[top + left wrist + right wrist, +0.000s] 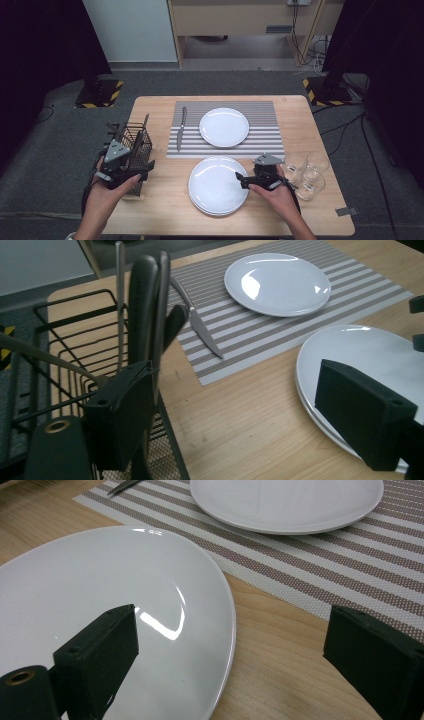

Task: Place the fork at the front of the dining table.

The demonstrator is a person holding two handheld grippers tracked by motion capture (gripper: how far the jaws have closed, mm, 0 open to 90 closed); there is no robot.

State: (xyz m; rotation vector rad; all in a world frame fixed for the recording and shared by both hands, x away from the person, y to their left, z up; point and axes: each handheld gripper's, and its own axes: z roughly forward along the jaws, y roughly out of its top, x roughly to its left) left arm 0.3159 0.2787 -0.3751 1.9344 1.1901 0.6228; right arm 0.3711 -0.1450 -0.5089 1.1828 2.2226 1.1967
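Two grippers work: left gripper [131, 172], jaws wide beside cutlery handles [150, 305] in the wire caddy [134, 140], should centre before closing; right gripper [245, 178] hovers open over stacked plates [217, 186].

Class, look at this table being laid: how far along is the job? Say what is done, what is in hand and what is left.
Done: a plate and a knife lie on the striped placemat.
In hand: the left gripper is open beside the cutlery basket, gripping nothing. The right gripper is open over the plate stack.
Left: probably more cutlery and the glasses.
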